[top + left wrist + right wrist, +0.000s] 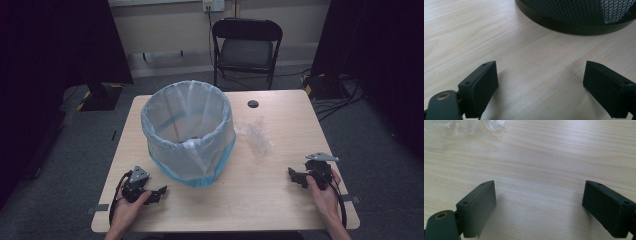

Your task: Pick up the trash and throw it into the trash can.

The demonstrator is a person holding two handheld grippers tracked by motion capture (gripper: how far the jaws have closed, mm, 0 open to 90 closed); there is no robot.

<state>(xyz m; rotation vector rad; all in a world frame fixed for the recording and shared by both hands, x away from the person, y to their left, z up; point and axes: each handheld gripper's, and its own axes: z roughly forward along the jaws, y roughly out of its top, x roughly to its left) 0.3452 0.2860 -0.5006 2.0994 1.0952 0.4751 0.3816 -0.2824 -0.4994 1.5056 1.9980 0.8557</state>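
A round mesh bin lined with a pale blue plastic bag stands in the middle of the wooden table. Its dark mesh base fills the top of the left gripper view. A crumpled clear plastic bag lies flat to the right of the bin, and its edge shows at the top left of the right gripper view. My left gripper rests on the table at the front left, open and empty. My right gripper rests at the front right, open and empty.
A round cable hole sits in the table's far side. A black folding chair stands behind the table. Dark curtains hang at both sides, and cables lie on the floor at the right.
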